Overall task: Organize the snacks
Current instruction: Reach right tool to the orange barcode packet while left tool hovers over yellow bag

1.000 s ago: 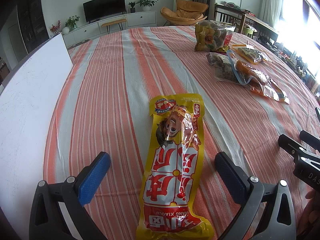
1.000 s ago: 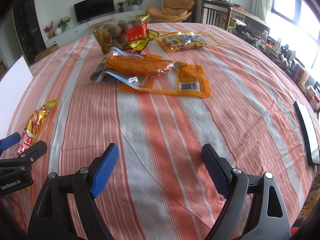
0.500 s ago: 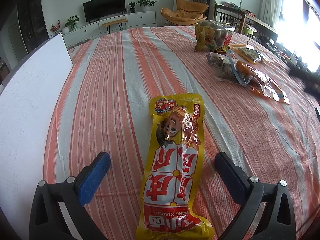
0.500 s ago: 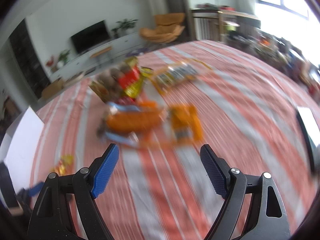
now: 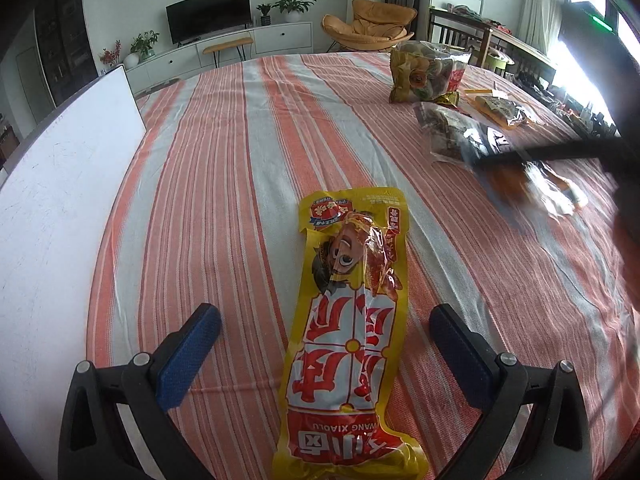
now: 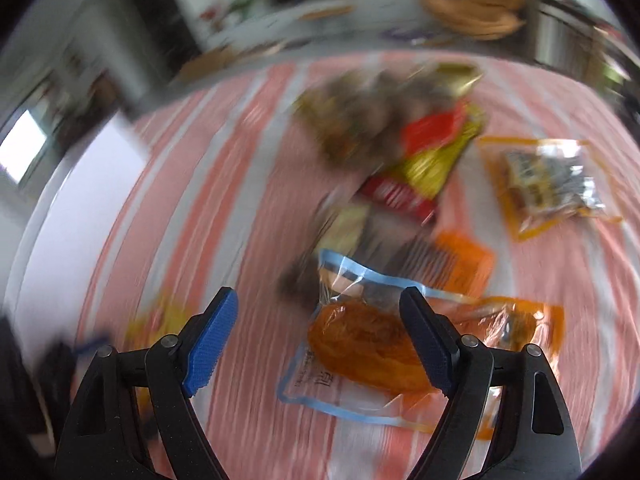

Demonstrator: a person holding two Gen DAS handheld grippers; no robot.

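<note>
A long yellow and red snack packet (image 5: 352, 320) lies on the striped tablecloth between the fingers of my open left gripper (image 5: 326, 332), untouched. My right gripper (image 6: 320, 320) is open and hovers over a clear blue-edged bag with an orange snack (image 6: 364, 344), its fingers either side of the bag's near end. The right wrist view is blurred by motion. Behind that bag lie a dark snack bag (image 6: 376, 120), a red and yellow packet (image 6: 424, 176) and a clear orange-edged packet (image 6: 548, 184). The right gripper shows as a dark blur in the left wrist view (image 5: 560, 152).
A white board (image 5: 56, 216) lies along the table's left side. A large bag of mixed snacks (image 5: 428, 74) stands at the far right of the table. The striped cloth (image 5: 224, 160) is bare between the board and the yellow packet.
My right gripper swung forward and left across the table and now sits over the orange snack bag. My left gripper and the yellow packet have not moved.
</note>
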